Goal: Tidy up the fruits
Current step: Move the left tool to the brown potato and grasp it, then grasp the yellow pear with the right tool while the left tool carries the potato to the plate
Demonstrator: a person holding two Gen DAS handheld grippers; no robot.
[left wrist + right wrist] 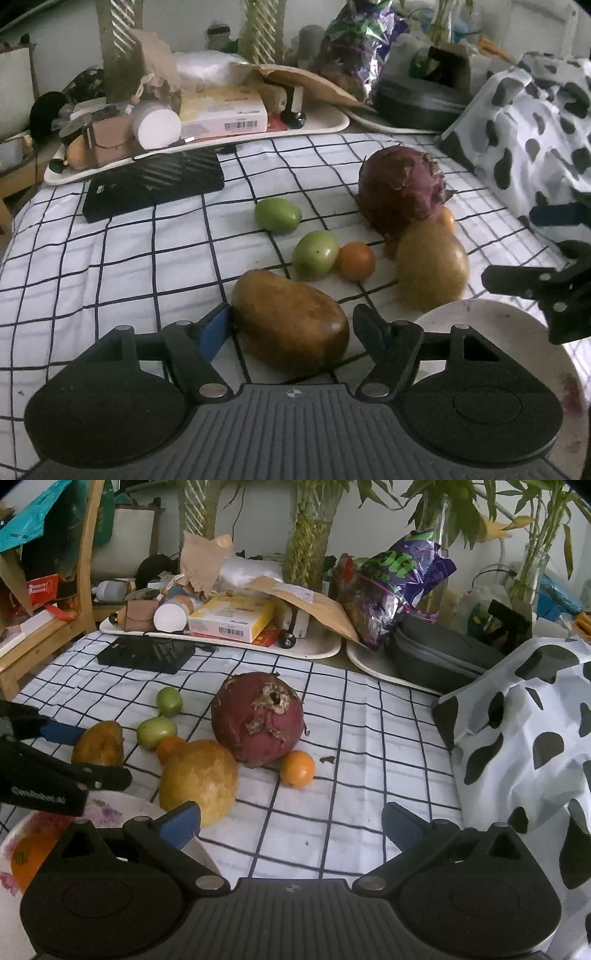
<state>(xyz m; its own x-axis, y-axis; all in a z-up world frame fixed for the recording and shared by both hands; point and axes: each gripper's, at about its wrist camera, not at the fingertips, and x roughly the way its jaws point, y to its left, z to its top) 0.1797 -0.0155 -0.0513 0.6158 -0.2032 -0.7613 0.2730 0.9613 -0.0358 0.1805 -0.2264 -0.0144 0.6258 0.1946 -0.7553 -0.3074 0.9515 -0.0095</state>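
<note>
Several fruits lie loose on the checked cloth [351, 716]: a brown mango [290, 325] nearest the left gripper [291, 325], two green fruits [315, 254] just beyond it, a small orange [357, 260] touching one of them, a second yellow-brown mango [199, 779], and a large dark red fruit [258, 718] with another orange [297, 768] beside it. The left gripper's jaws stand apart on either side of the near mango, the left pad close against it, the right one clear. The right gripper [291, 825] hangs open over bare cloth. One orange [31, 854] sits in a flowered bowl [110, 808] at the near edge.
</note>
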